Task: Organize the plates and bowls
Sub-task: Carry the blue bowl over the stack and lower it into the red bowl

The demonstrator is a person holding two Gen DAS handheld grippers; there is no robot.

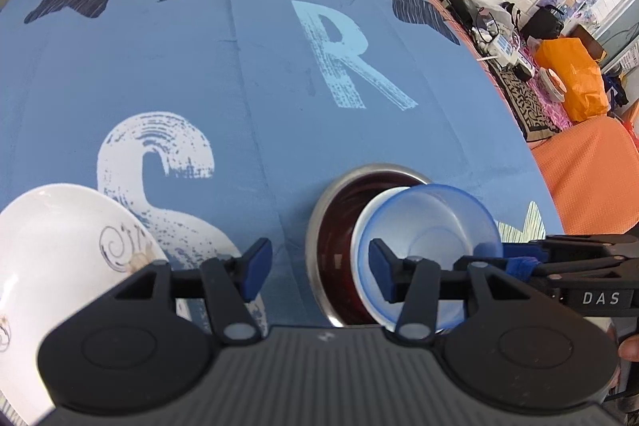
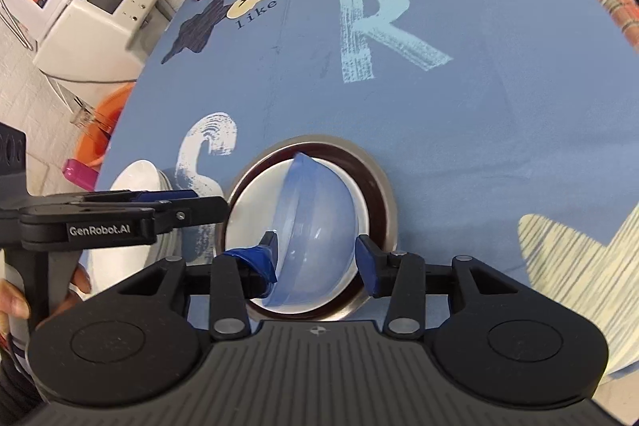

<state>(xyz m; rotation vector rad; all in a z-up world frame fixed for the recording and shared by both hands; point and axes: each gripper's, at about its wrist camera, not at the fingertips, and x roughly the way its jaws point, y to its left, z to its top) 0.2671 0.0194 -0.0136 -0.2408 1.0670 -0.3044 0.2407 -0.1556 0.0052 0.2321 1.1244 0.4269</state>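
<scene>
I saw the white plate [image 1: 60, 266] cut off by the frame's left edge, my gripper body hiding its lower part.

Both wrist cams close, angled down over tablecloth [image 1: 259, 58]; share steel bowl [image 1: 319, 226], from opposite sides

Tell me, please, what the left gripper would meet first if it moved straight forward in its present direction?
Probably the blue tablecloth. The left gripper is open, and its line passes between the white plate and the steel bowl. Depth is unclear.
</scene>
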